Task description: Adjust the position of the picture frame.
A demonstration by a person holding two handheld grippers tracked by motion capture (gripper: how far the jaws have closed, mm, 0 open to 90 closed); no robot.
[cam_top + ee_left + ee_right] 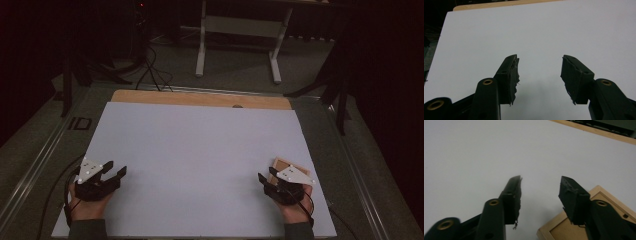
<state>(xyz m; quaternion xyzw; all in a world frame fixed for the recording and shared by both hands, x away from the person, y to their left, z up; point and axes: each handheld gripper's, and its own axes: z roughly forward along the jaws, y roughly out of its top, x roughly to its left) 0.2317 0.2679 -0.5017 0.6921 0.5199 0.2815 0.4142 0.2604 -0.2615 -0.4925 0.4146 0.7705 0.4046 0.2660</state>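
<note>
Wooden table (200,98), white sheet (200,160) covering most of it, small wooden frame (280,165) at sheet's right edge

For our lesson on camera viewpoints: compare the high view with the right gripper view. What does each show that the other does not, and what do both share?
High view alone: the left gripper, both of the person's hands, the floor and a table frame beyond. Right gripper view alone: a close look at the wooden frame, its raised rim and recessed panel, under the right jaw. Both: the right gripper, jaws apart with nothing between them, the white board and the wooden frame.
</note>
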